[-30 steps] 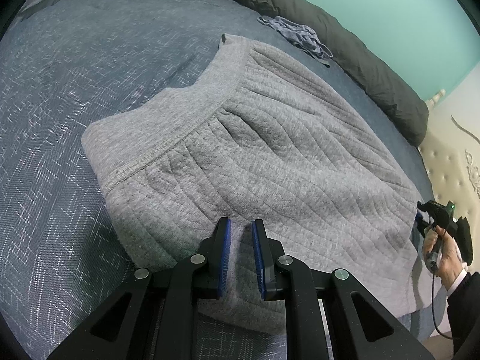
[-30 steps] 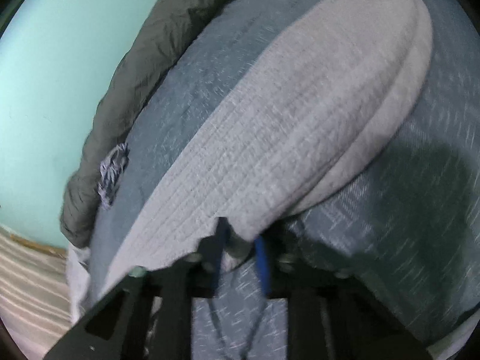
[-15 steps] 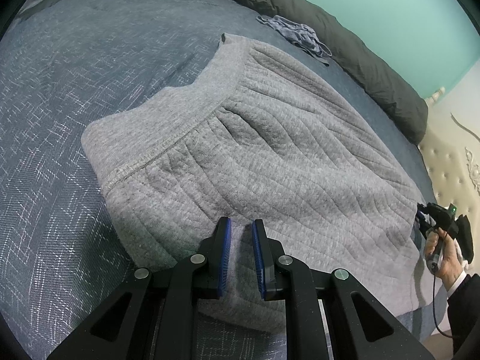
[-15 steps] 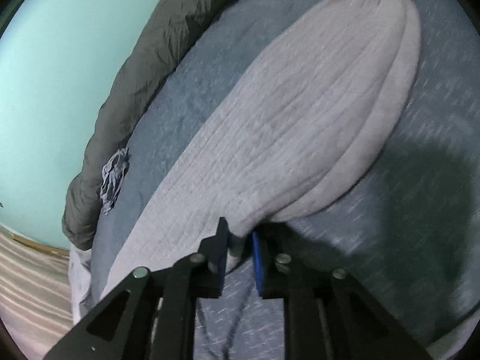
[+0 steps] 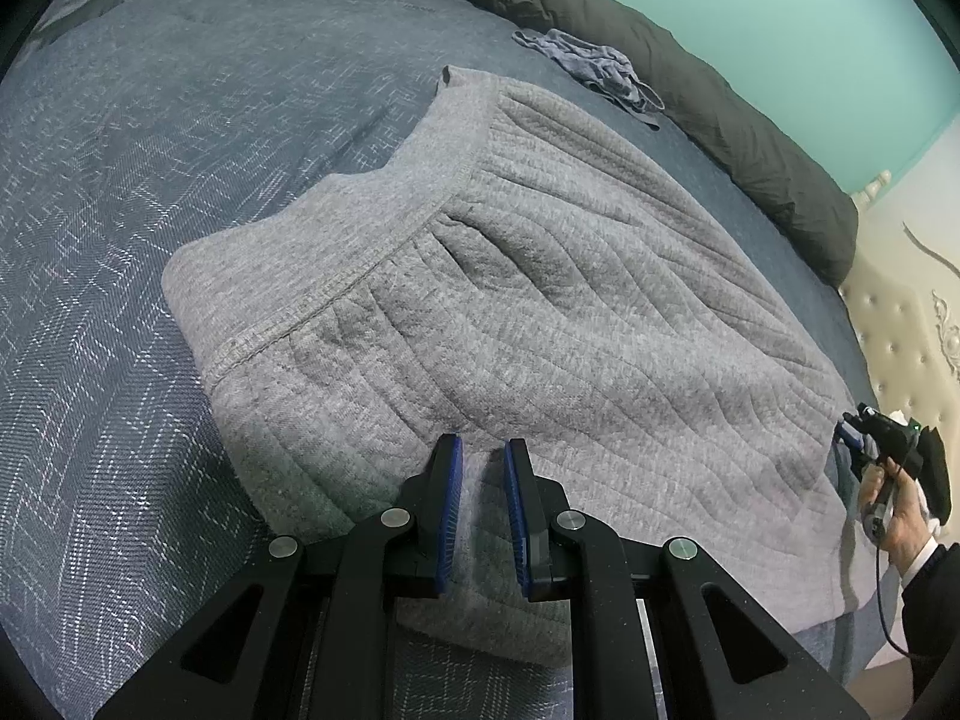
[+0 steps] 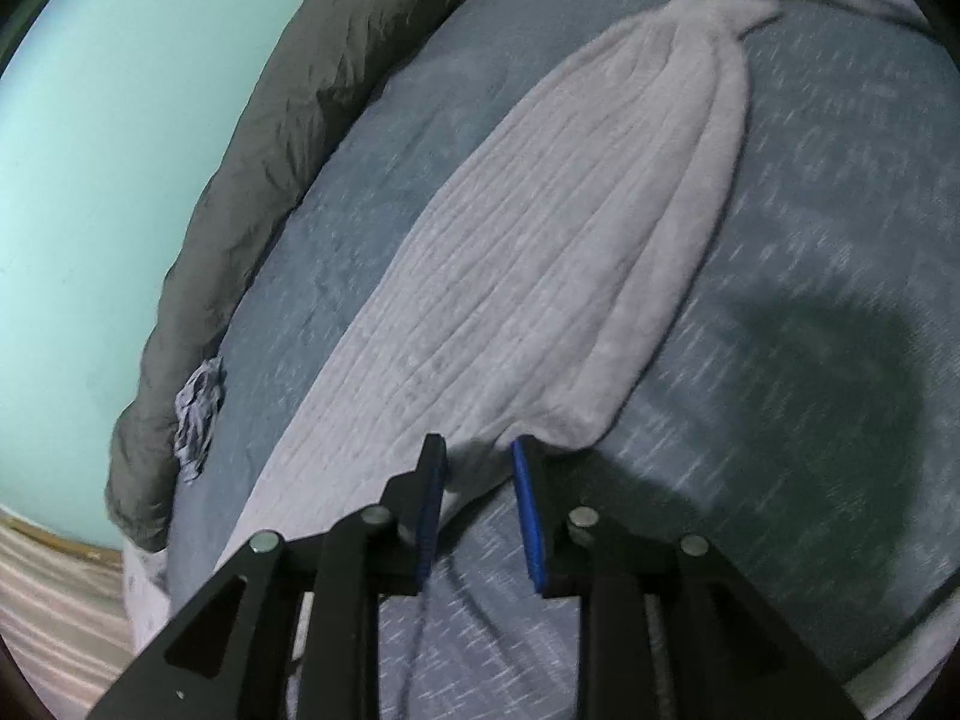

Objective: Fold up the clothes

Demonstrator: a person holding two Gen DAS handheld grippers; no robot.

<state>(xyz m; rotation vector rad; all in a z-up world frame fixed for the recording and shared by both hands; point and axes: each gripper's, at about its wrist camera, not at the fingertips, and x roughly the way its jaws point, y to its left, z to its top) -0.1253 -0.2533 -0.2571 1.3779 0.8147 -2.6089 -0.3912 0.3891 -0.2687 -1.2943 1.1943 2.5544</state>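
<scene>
A grey quilted garment (image 5: pixel 540 312) with a plain hem band lies folded flat on the blue bedspread (image 5: pixel 150 150). My left gripper (image 5: pixel 483 456) sits over its near edge, jaws narrow and pinched on a ridge of the grey fabric. In the right wrist view the same garment (image 6: pixel 540 252) stretches away from my right gripper (image 6: pixel 474 450). Its jaws are opening; the garment's near corner lies slack between the blue pads (image 6: pixel 528 516), which no longer press on it. A hand holds the right gripper (image 5: pixel 858 438) at the garment's far right corner.
A dark grey rolled duvet (image 5: pixel 690 90) runs along the teal wall (image 6: pixel 120 120) at the bed's far side. A small crumpled blue-grey cloth (image 5: pixel 600 69) lies beside it. A cream tufted headboard (image 5: pixel 900 330) stands to the right. Pale flooring (image 6: pixel 48 588) shows beyond the bed's edge.
The right gripper's jaws have widened and let the garment's corner settle on the bed, and that gripper has drawn back along the bed. The left gripper has stayed put.
</scene>
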